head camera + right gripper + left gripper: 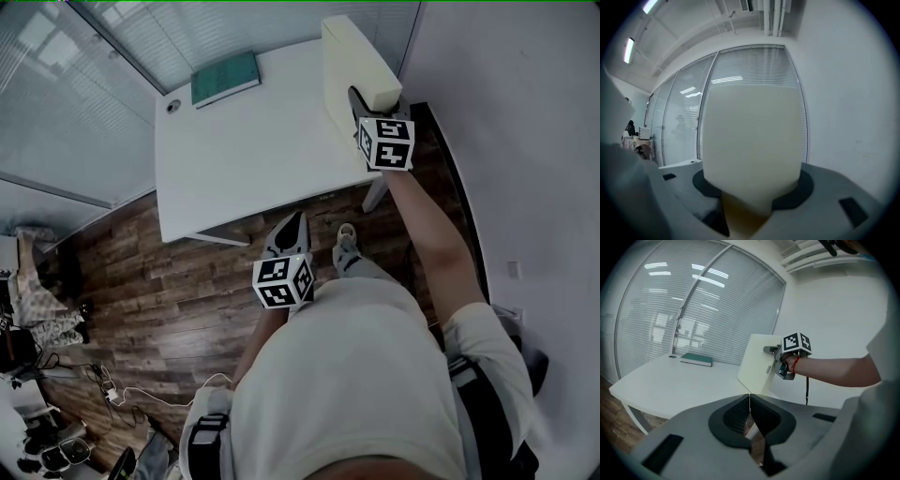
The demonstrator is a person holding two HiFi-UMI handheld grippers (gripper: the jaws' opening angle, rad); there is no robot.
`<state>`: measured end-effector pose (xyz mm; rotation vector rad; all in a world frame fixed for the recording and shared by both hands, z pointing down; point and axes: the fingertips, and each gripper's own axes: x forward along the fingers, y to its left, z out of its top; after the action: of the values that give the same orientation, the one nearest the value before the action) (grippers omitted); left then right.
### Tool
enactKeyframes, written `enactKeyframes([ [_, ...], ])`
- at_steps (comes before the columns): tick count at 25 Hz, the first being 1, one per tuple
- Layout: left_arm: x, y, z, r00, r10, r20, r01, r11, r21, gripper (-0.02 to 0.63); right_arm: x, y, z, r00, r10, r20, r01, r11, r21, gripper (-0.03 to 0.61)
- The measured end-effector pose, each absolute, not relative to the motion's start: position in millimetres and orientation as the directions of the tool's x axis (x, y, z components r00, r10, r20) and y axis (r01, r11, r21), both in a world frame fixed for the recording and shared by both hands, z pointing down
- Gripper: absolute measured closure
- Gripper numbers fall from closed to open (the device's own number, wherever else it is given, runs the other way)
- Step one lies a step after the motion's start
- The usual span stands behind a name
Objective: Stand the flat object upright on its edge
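Observation:
A thick cream foam slab (352, 61) rises steeply at the far right corner of the white table (244, 159). My right gripper (358, 103) is shut on its near edge, and the slab (750, 140) fills the right gripper view between the jaws. From the left gripper view the slab (757, 364) looks nearly upright and leaning; its lower edge is hidden behind my own jaws. My left gripper (292, 223) hovers off the table's near edge with its jaws shut on nothing (749, 401).
A green book (225, 78) lies flat at the table's far side beside a small round hole (172, 107). A white wall runs close along the right, and glass with blinds sits behind the table. Cables and clutter (56, 441) lie on the wooden floor at lower left.

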<state>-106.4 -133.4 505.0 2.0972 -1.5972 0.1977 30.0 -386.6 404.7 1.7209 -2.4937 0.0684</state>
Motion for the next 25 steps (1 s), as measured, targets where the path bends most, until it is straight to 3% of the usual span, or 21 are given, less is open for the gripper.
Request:
enactKeyframes([
  [25, -101.8, -126.8, 509.1, 0.312, -0.858, 0.408, -0.930, -0.189, 0.315, 0.591, 21.1, -396.7, 408.5, -0.352, -0.927, 0.133, -0.931, 0.361, 0.057, 0.296],
])
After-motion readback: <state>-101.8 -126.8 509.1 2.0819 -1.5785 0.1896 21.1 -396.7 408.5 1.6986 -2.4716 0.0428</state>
